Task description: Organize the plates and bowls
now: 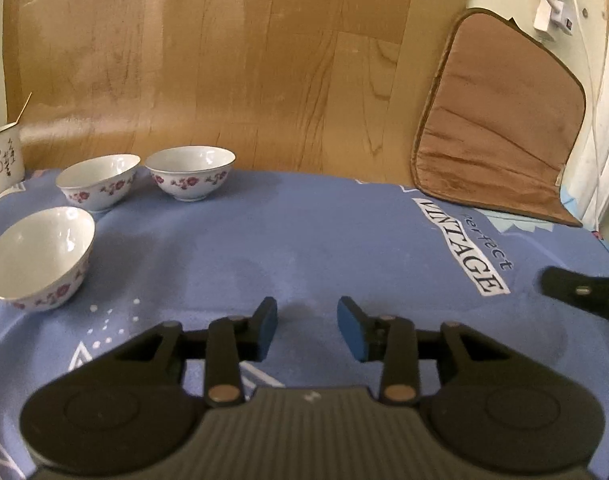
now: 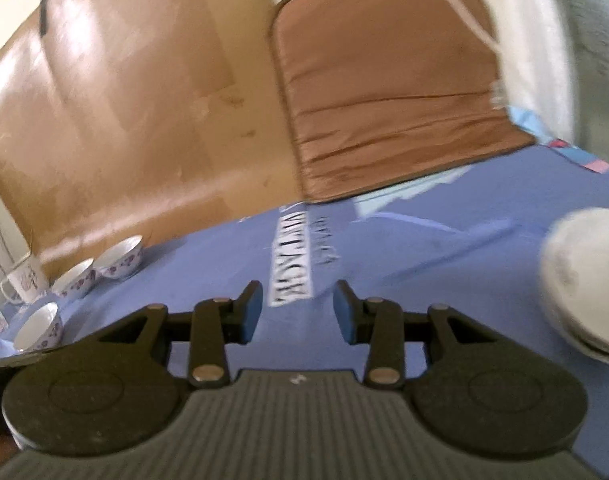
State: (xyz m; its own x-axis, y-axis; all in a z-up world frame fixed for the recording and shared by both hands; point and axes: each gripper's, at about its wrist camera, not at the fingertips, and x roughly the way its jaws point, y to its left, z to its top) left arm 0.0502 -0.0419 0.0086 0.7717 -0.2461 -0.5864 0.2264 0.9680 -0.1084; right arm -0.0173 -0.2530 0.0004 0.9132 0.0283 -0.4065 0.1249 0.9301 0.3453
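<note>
My left gripper (image 1: 306, 328) jaws apart over blue cloth (image 1: 304, 240), right gripper (image 2: 297, 312) likewise apart, three bowls (image 1: 190, 174) sharp, white stack (image 2: 584, 280) blurred and cut off, I can't identify it.

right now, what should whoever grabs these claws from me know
Left claw: open, empty, low over the blue cloth.
Right claw: open, empty, view blurred.
Three flowered bowls stand apart at far left, beside a mug.
A blurred white stack, probably plates, lies on the cloth at right.
Done: nothing stacked among the bowls.
Left: gather the bowls and sort the plates.
</note>
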